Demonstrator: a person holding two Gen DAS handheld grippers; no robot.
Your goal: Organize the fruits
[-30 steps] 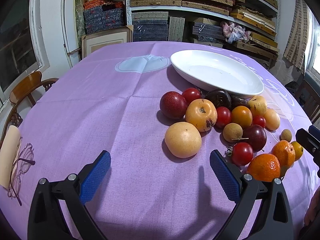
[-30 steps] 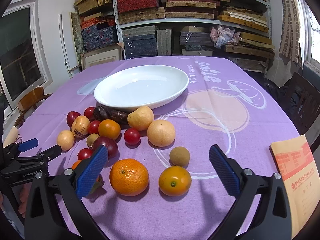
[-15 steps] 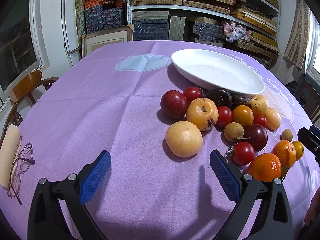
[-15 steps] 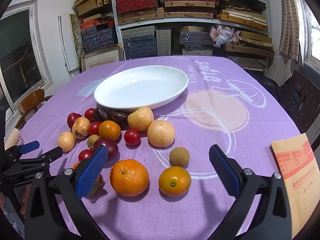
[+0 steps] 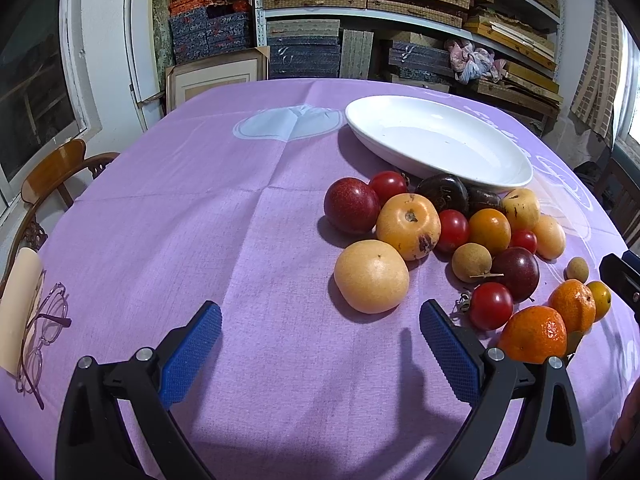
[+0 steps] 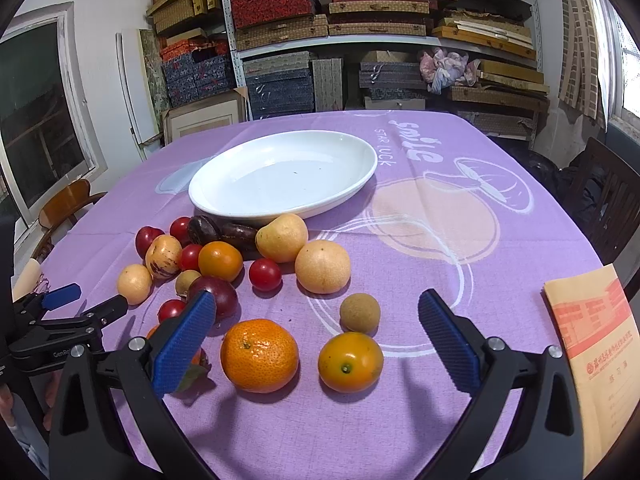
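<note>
Several fruits lie in a cluster on the purple tablecloth in front of an empty white oval plate [image 5: 440, 140] [image 6: 284, 172]. My left gripper [image 5: 320, 348] is open and empty, just short of a pale round pear [image 5: 371, 276]. A red tomato [image 5: 490, 305] and a mandarin [image 5: 534, 334] lie by its right finger. My right gripper [image 6: 316, 336] is open and empty, with a mandarin [image 6: 259, 355] and a small orange fruit [image 6: 350, 362] between its fingers and a brown longan [image 6: 359, 313] just beyond. The left gripper also shows in the right wrist view [image 6: 86, 302].
Glasses [image 5: 40, 332] and a cream roll lie at the table's left edge. A tan envelope [image 6: 592, 344] lies at the right edge. Wooden chairs [image 5: 52, 172] [image 6: 608, 200] stand by the table. Shelves of boxes fill the back wall.
Both grippers have edged slightly forward toward the fruit. Their jaws stay open, and no fruit has moved.
</note>
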